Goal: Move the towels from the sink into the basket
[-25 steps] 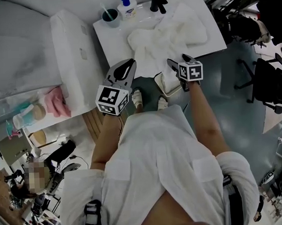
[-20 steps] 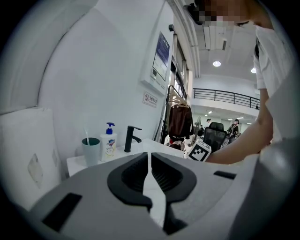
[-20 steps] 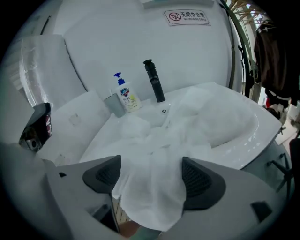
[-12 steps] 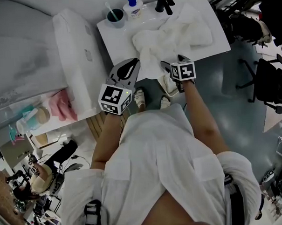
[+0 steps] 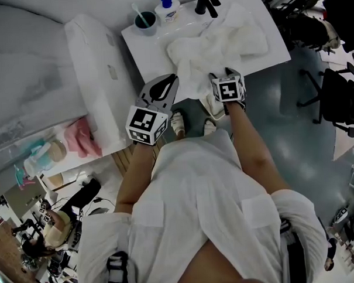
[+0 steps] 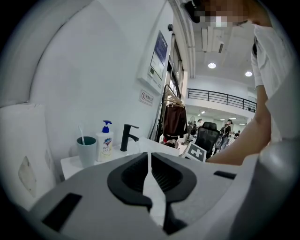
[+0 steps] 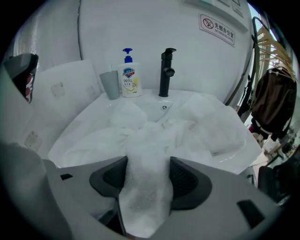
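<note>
- right gripper [image 5: 221,76] [image 7: 146,164]: pointed steeply down at the near edge of the sink [image 5: 152,58] [image 7: 77,129]. The jaws have just been closing, and a thick fold of the towels [image 5: 219,45] [image 7: 154,131] is clamped between them. The gap is filled with cloth from pad to pad.
- towels: white and all in the sink. They are heaped across the basin and its right side, with one fold drawn over the near rim into the right gripper. In the right gripper view the heap is seen running from the jaws back towards the faucet [image 5: 206,2] [image 7: 165,70].
- left gripper [image 5: 169,81] [image 6: 150,161]: held left of the right gripper, just off the near-left part of the sink and nearly level. The jaws are closed together with only a thin slit left, and nothing is held. The towels are not touched by it.
- far edge of the sink, left to right: a cup [image 5: 145,20] [image 7: 110,84] [image 6: 86,150] with a toothbrush [image 6: 82,132] in it, a soap bottle [image 5: 170,8] [image 7: 129,75] [image 6: 105,140], then the black faucet [image 6: 127,136]. All are upright and clear of the towels.
- a white cabinet [image 5: 98,83] is set against the sink's left side.
</note>
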Demonstrator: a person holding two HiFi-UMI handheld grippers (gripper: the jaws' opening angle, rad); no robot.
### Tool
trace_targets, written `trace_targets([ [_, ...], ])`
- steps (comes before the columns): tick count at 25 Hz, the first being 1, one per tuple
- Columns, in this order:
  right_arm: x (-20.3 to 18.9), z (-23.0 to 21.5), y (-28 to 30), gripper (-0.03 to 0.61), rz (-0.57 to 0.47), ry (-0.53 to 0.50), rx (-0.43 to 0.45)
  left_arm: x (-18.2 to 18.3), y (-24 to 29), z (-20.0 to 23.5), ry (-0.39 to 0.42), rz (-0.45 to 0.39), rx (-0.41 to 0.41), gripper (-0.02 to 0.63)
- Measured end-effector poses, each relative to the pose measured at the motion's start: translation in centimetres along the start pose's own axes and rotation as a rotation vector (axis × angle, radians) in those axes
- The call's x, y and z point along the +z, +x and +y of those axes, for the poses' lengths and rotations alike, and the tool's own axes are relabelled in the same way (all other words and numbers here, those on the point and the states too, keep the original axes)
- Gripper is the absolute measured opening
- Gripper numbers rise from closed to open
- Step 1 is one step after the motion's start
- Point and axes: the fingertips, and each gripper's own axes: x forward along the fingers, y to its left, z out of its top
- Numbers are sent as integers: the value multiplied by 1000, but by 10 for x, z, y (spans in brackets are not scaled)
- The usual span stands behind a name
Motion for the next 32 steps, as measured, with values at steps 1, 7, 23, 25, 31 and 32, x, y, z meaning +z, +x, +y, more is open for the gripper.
trace_targets([
  [1,1,-4,-1,268,6,-1,-11,0,0,0,1,1,-3,29],
  [7,2,-14,-1,172,32,-37,-35,-1,2,0,3,6,-22,29],
  [23,-6,-21,-26,117,-21,22,-16,4,13,-12,27,13,-67,29],
  [25,-6,-24,-36,115,-41,33,-16,5,18,-16,30,13,-76,29],
  [31,-7,-43,-67,115,-127,53,-34,11,37,-36,45,12,-118,29],
  [32,-7,-47,-72,114,-140,59,-37,12,41,-41,48,12,-126,29],
])
